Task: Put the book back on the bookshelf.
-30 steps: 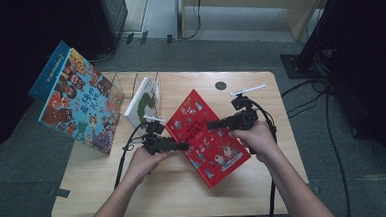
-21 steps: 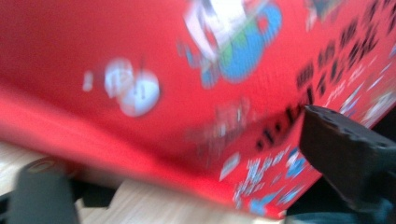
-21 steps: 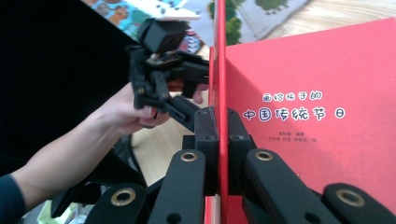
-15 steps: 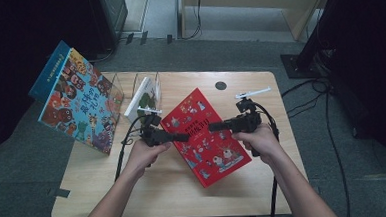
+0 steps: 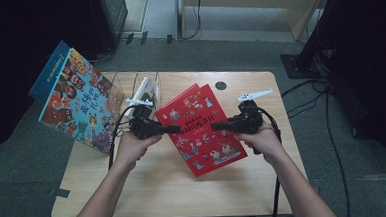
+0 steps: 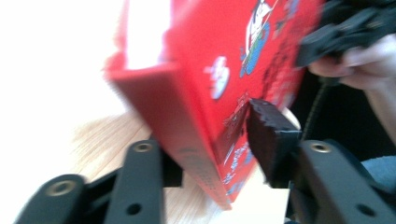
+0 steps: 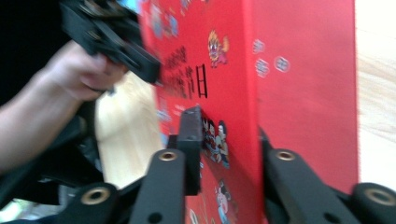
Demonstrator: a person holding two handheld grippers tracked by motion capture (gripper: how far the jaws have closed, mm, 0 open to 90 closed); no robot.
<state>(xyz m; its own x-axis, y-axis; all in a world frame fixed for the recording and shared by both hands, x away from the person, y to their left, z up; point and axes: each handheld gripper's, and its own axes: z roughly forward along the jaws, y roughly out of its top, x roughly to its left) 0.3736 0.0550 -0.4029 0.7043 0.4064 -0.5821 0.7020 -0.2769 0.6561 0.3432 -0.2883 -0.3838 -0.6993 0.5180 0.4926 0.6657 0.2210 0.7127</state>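
A red picture book [image 5: 202, 130] is held tilted above the wooden table [image 5: 150, 191], between both grippers. My left gripper [image 5: 174, 129] has just been closing on the book's left edge. In the left gripper view the book's [image 6: 196, 70] edge sits between the jaws of the left gripper [image 6: 210, 140], with a pad [image 6: 266, 130] against the cover. My right gripper [image 5: 217, 126] is at the book's right side and its jaws have just been opening. In the right gripper view the book [image 7: 299, 70] still stands between the jaws of the right gripper [image 7: 229, 135], and the pad [image 7: 189, 135] looks just off the cover.
A large blue picture book [image 5: 76, 107] leans upright at the table's left end. A clear stand [image 5: 147, 91] with a white book in it is behind my left hand. A small dark round spot [image 5: 221, 85] marks the far table edge. Cables trail off both grippers.
My left hand has risen and its jaws have closed onto the red book's left edge. The right gripper's jaws have parted while that hand stayed put. The book has shifted slightly up and left.
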